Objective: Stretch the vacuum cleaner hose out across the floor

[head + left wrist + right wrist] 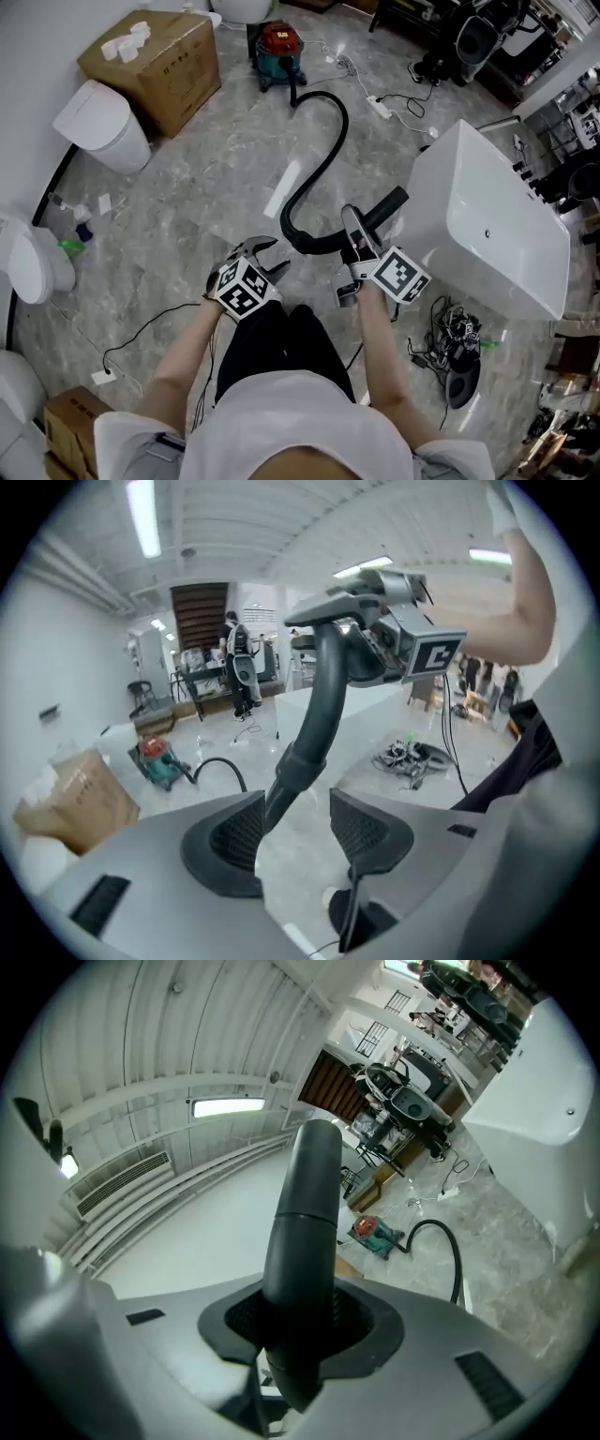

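Observation:
A red and teal vacuum cleaner point(278, 49) stands at the far side of the floor. Its black hose point(328, 141) curves from it toward me and bends near my grippers. My right gripper point(356, 242) is shut on the hose's stiff end tube point(305, 1232), which fills the gap between the pads and points up to the right. My left gripper point(270, 258) is open just left of the bend. In the left gripper view the hose point(314, 724) runs past the left pad without being pressed, up to the right gripper point(361, 621).
A white bathtub point(487, 220) stands close on the right, with a tangle of cables point(455, 337) at its near end. A cardboard box point(155, 56) and a white bin point(103, 127) stand at the left wall, near a toilet point(37, 262). A power strip point(380, 106) lies beyond.

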`<state>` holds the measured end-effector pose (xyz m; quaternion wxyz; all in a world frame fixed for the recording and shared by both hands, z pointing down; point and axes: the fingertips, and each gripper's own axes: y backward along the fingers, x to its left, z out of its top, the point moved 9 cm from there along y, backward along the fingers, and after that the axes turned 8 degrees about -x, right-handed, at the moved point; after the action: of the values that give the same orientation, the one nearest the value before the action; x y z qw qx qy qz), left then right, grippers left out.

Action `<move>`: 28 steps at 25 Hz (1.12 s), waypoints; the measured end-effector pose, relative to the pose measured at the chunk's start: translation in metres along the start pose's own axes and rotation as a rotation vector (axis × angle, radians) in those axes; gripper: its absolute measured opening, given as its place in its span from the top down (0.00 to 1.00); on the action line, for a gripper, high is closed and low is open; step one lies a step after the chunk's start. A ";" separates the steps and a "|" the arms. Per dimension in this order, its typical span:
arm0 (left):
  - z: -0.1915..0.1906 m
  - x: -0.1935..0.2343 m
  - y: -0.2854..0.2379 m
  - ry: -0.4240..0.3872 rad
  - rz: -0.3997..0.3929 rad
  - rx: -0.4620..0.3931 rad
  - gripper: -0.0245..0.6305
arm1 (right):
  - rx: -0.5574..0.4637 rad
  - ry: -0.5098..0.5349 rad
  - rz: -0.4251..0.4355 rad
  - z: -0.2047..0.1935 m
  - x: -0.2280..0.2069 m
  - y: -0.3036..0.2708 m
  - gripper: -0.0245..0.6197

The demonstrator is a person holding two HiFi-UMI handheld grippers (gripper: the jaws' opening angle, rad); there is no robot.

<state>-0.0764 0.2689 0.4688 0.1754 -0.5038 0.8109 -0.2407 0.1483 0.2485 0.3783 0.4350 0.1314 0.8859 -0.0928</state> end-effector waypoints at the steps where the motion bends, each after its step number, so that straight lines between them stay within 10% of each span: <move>1: -0.009 -0.001 0.006 0.073 0.002 -0.009 0.66 | -0.010 -0.022 0.003 0.004 -0.003 0.006 0.76; 10: -0.051 -0.063 0.036 0.591 0.079 -0.172 0.66 | -0.012 -0.054 0.172 0.008 0.002 0.081 0.76; 28: -0.031 -0.242 0.101 0.452 0.158 -0.269 0.66 | 0.105 -0.142 0.312 -0.031 0.023 0.274 0.76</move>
<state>-0.0621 0.5314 0.4471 -0.0601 -0.3915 0.8908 -0.2228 0.1977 0.5206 0.3651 0.4980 0.2828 0.8159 -0.0793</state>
